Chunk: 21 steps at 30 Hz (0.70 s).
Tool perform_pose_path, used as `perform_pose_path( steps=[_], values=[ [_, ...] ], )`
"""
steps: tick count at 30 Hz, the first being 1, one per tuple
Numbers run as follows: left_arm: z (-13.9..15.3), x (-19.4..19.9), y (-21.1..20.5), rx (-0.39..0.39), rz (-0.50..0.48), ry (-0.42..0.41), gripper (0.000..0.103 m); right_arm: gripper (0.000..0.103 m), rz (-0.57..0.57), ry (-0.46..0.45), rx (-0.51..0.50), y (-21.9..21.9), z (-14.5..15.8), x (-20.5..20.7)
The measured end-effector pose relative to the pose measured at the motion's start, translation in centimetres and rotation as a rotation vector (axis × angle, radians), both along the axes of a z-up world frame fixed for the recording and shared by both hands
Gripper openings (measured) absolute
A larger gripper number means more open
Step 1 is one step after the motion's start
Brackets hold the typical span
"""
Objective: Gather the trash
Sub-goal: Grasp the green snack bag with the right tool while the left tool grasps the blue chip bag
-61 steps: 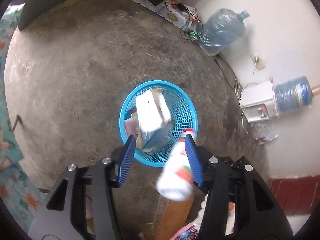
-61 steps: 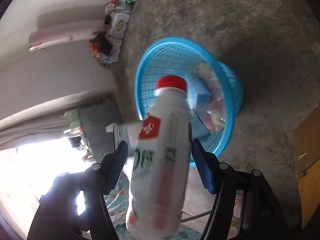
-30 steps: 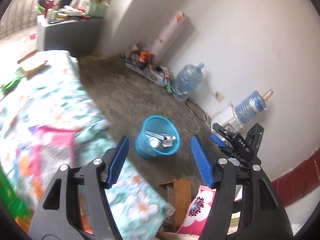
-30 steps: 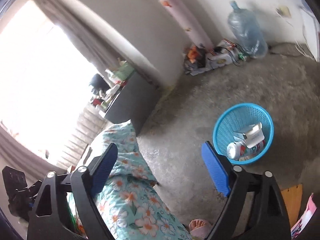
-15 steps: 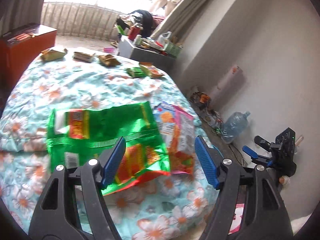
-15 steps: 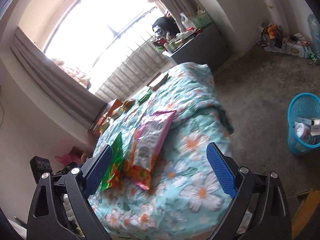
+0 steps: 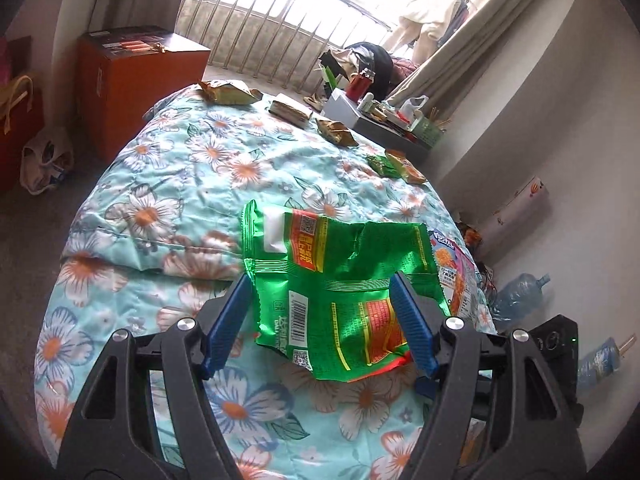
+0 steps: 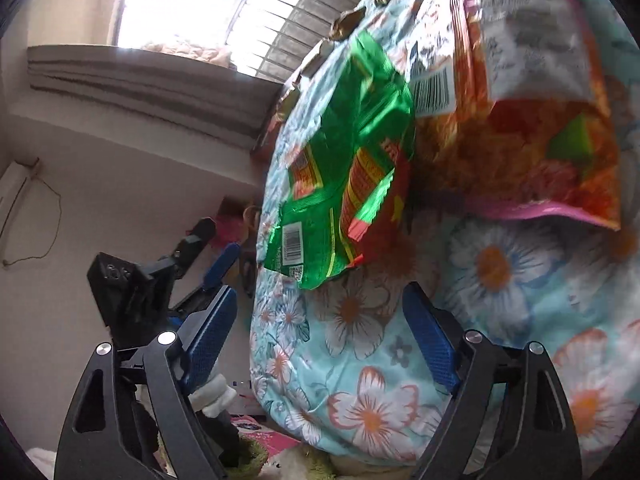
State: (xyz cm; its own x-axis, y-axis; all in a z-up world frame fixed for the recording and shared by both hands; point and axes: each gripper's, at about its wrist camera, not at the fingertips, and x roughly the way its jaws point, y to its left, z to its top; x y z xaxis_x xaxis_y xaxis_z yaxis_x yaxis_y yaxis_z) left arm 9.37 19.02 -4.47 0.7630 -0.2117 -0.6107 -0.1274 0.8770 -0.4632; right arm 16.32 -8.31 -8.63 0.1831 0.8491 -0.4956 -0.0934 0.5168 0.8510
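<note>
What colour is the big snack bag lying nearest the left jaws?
Shiny green snack bag, with red and yellow panels; clearest in the left wrist view.

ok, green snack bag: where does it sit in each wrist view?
Left wrist: green snack bag at centre, lying on the floral bedspread, its near end between the open left gripper fingers.
Right wrist: upper centre, left of the pink snack bag.
Shared landmark: that pink bag.

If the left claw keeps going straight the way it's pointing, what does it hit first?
Most likely the green snack bag lying on the flowered bedspread. The left claw is open with the bag's near end showing between its fingers; no contact shows yet, though depth is hard to judge.
</note>
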Motion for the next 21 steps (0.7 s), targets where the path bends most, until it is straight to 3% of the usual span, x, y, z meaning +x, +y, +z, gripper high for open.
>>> perform_pose_path(
  steps=[3, 15, 19, 21],
  values=[
    [-0.2, -0.4, 0.6, -0.007, 0.005, -0.003, 0.067, 0.070, -0.029, -0.054, -0.084, 2.4, 0.0, 0.2],
    [-1.0, -1.1, 1.7, -0.055, -0.010, -0.010, 0.067, 0.062, -0.303, -0.001, -0.236, 3.4, 0.8, -0.7],
    [-0.9, -0.8, 1.6, -0.026, -0.011, -0.018, 0.067, 0.062, -0.359, -0.018, -0.278, 2.6, 1.2, -0.7],
    [-1.0, -0.4, 1.5, -0.019, -0.018, -0.013, 0.067, 0.053, -0.368, -0.017, -0.274, 2.4, 1.0, -0.2]
  ],
)
